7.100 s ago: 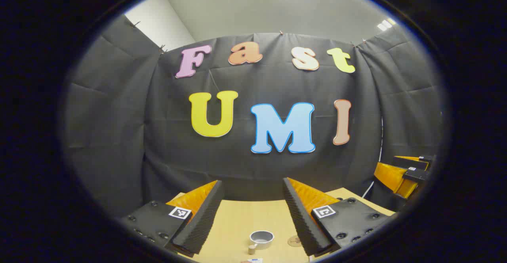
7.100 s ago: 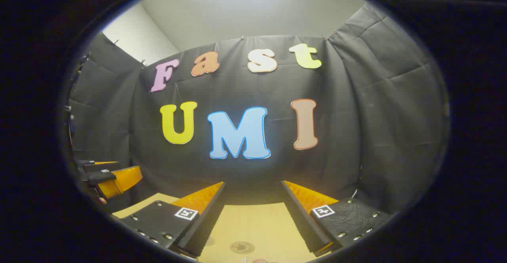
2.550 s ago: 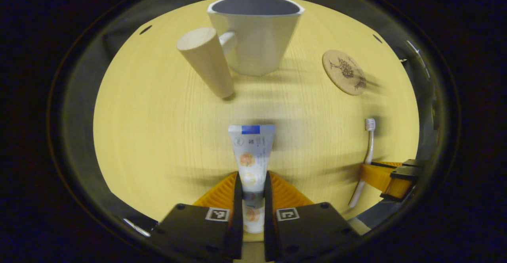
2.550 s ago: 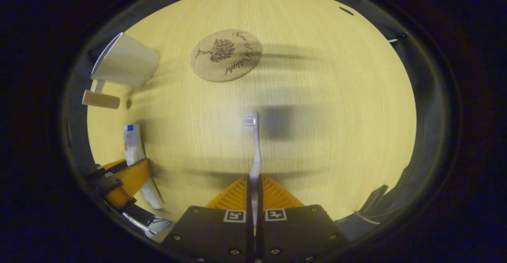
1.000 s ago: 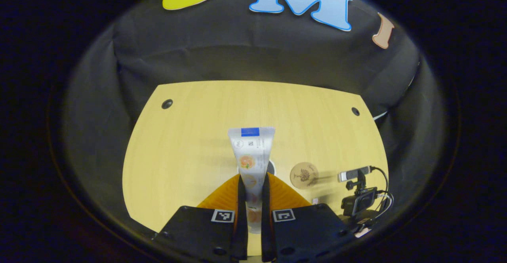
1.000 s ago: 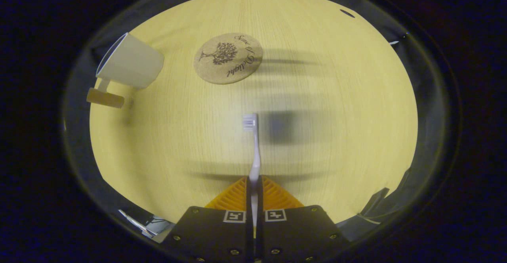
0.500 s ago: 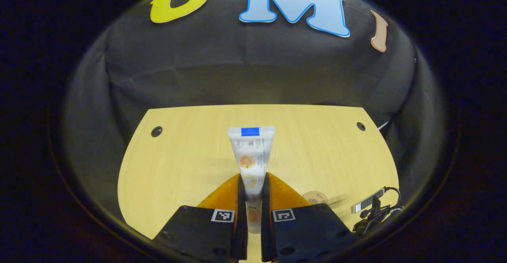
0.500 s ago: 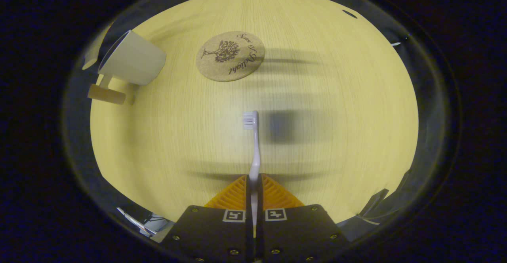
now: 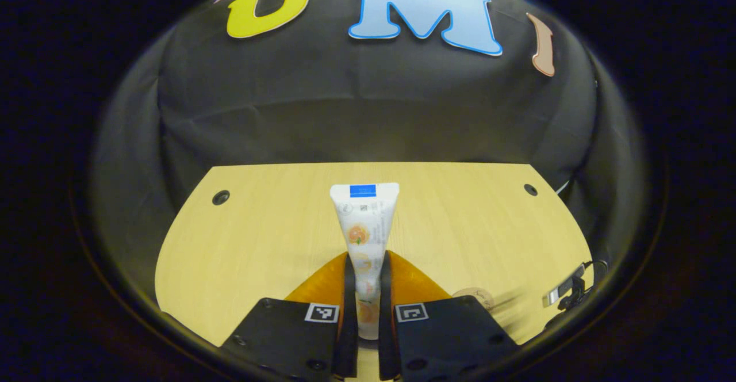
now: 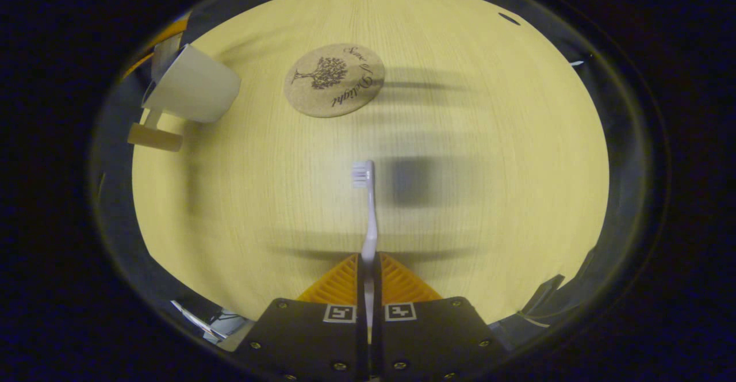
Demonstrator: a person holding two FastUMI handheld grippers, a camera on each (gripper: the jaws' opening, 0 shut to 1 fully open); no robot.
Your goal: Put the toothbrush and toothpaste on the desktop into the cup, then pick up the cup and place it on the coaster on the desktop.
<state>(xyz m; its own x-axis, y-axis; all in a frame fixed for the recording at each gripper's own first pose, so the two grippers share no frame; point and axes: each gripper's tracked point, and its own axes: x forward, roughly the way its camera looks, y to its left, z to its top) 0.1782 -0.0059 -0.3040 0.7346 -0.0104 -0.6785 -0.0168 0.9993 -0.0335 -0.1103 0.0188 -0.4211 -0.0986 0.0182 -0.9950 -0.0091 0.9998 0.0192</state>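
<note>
My left gripper (image 9: 363, 262) is shut on the white toothpaste tube (image 9: 363, 221), which sticks out forward above the wooden desktop (image 9: 259, 238). My right gripper (image 10: 368, 258) is shut on the handle of the white toothbrush (image 10: 369, 209), whose head points at the cork coaster (image 10: 333, 80). A white cup (image 10: 192, 87) with a wooden handle (image 10: 154, 137) stands at the far left in the right gripper view. A sliver of the left gripper (image 10: 160, 39) shows just beyond its rim. The coaster (image 9: 476, 295) peeks out beside a finger in the left gripper view.
A small camera on a stand (image 9: 566, 293) sits at the desk's right edge. Two cable holes (image 9: 220, 197) (image 9: 528, 188) mark the far corners of the desk, with the black cloth wall behind. Bare wood lies around the coaster.
The left gripper with the toothpaste has tilted up, so the desk and coaster sank lower in its view. Its edge has come into sight by the cup. The right gripper stayed put.
</note>
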